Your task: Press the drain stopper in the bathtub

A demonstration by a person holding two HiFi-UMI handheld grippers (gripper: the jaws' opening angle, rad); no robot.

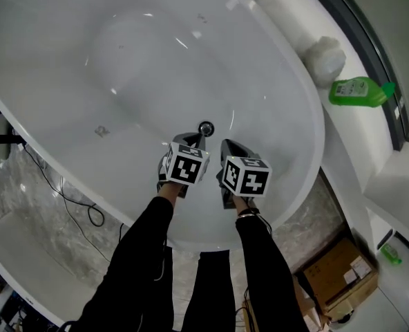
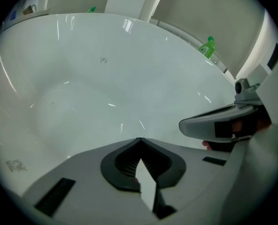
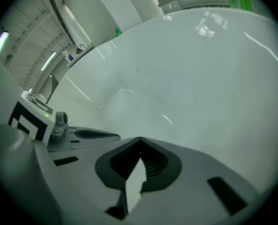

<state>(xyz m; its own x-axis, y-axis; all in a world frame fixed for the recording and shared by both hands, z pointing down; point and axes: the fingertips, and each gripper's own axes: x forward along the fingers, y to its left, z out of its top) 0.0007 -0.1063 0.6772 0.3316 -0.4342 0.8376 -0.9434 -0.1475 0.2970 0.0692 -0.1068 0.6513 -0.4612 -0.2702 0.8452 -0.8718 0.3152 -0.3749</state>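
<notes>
Near the centre of the head view, the drain stopper [image 1: 206, 128], a small chrome ring, sits low on the inner wall of the white oval bathtub [image 1: 66, 116], which fills the upper left and middle of the frame. Just below the stopper in the frame, the left gripper [image 1: 197, 139] points its tip up at it; the tip is right beside the stopper, and whether it touches cannot be told from this height. The right gripper [image 1: 227, 144] lies just to the right of the left one, its tip a little lower right of the stopper and apart from it. Each gripper carries a marker cube [image 1: 187, 164] toward the bottom of the frame, and two black sleeves [image 1: 139, 254] run down from them to the lower edge. In the left gripper view the left gripper [image 2: 139, 139] has its jaws drawn together at the tips with nothing between them, only the tub's white surface showing through the small gap behind. The right gripper view shows the right gripper [image 3: 139, 138] the same way, jaws closed tip to tip and empty. At the upper right of the head view a green bottle [image 1: 356, 90] lies on the white ledge [image 1: 370, 137] beside the tub, near a white rounded object [image 1: 327, 57]. A cardboard box [image 1: 336, 275] stands at lower right, and cables [image 1: 66, 199] trail over the floor at left.
</notes>
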